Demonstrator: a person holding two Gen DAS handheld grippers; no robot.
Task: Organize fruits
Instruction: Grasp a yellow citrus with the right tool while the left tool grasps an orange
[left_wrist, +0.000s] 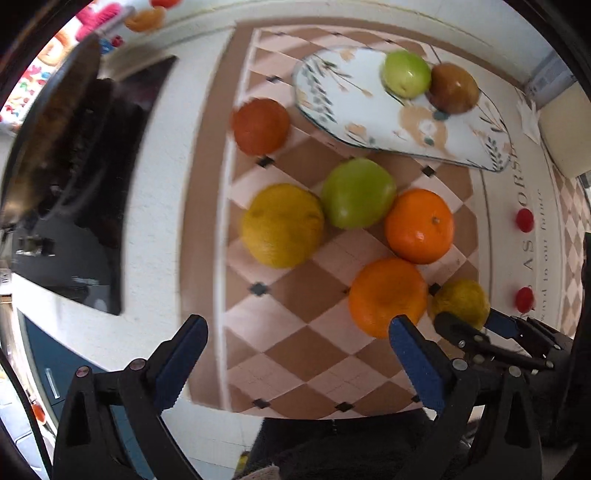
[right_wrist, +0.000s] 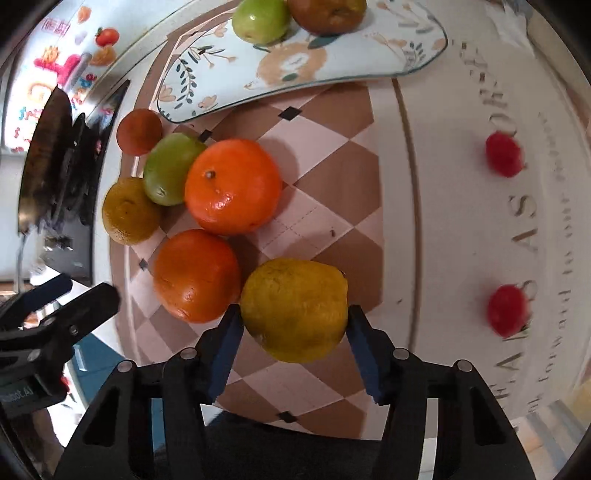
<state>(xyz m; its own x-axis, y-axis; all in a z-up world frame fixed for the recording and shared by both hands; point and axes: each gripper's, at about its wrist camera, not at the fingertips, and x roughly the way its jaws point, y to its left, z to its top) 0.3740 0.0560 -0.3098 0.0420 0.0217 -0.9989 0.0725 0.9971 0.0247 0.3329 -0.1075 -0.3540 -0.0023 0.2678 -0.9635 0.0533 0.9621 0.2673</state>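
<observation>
My right gripper (right_wrist: 293, 323) is shut on a yellow-green citrus fruit (right_wrist: 295, 308) just above the checkered mat; in the left wrist view the same fruit (left_wrist: 461, 301) shows between its fingers. My left gripper (left_wrist: 295, 354) is open and empty above the mat's near edge. Loose on the mat lie two oranges (left_wrist: 419, 225) (left_wrist: 386, 295), a green apple (left_wrist: 358, 194), a yellow citrus (left_wrist: 282, 225) and a dark red-orange fruit (left_wrist: 260, 125). A flowered oval plate (left_wrist: 332, 99) at the back holds a green apple (left_wrist: 406, 74) and a brown-red fruit (left_wrist: 454, 88).
A checkered placemat (left_wrist: 295, 314) covers the white counter. A black stove top with a pan (left_wrist: 66, 166) lies to the left. Two small red fruits (right_wrist: 502, 153) (right_wrist: 506, 310) sit on the mat's printed right border.
</observation>
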